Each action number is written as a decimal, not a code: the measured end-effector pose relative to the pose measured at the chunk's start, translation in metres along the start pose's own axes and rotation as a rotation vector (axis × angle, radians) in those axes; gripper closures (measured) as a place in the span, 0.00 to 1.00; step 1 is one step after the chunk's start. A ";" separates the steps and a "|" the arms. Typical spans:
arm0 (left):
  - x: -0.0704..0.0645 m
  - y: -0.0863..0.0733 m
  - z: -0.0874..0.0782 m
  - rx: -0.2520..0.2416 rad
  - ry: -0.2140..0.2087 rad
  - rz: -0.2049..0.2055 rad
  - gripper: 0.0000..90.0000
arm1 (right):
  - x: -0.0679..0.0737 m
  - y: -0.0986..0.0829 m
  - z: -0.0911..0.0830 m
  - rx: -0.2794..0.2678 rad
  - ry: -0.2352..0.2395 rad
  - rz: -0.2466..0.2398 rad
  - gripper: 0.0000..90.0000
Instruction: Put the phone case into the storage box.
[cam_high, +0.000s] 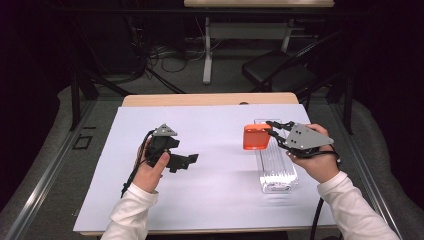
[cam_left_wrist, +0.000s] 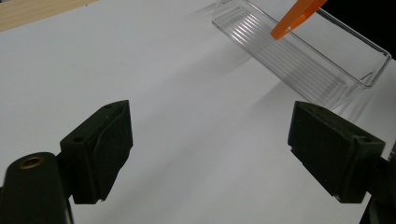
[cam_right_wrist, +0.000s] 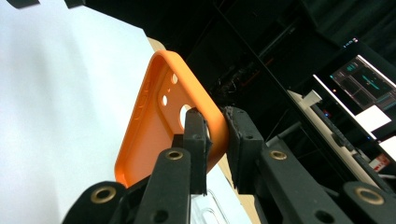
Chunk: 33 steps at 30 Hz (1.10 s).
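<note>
a: what's the room like?
b: dark, with cables on the floor, a black chair (cam_high: 280, 70) and another table's legs behind. up front a wooden bench (cam_high: 210, 99) is covered with a white sheet (cam_high: 210, 165).

a: and the thing being handled?
b: an orange phone case (cam_high: 256, 137), raised off the sheet, over the far end of a clear plastic tray (cam_high: 276, 170) that lies lengthwise on the right side of the sheet.

a: who has it?
b: the right claw (cam_high: 272, 131). in the right gripper view its jaws are pinched narrow on the case's edge, one pad inside the shell beside the camera cutout, the other on the outer side. the case stands on edge, tilted.

a: the left claw?
b: the left claw (cam_high: 192, 159) is over the left-middle of the sheet, well apart from the tray, pointing toward it. its jaws are spread wide with nothing between them, just bare sheet below.
</note>
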<state>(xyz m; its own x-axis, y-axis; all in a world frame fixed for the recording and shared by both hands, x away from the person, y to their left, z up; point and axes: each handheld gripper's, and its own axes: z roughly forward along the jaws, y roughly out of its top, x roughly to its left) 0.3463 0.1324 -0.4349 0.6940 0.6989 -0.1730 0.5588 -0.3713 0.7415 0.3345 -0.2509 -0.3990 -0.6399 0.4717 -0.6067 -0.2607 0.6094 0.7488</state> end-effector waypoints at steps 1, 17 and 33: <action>0.000 0.000 0.000 0.000 0.001 -0.002 0.16 | -0.001 -0.001 -0.001 0.001 -0.004 -0.001 0.88; 0.000 -0.001 0.002 0.017 0.000 0.001 0.16 | -0.019 -0.020 -0.013 0.053 -0.066 -0.010 0.88; 0.001 -0.001 0.002 0.016 0.001 0.001 0.16 | -0.032 -0.039 0.010 0.103 -0.098 -0.007 0.88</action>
<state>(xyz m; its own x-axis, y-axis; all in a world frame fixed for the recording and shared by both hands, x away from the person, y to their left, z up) 0.3474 0.1316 -0.4371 0.6942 0.6992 -0.1713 0.5652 -0.3820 0.7312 0.3724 -0.2834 -0.4111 -0.5633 0.5237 -0.6391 -0.1860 0.6732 0.7157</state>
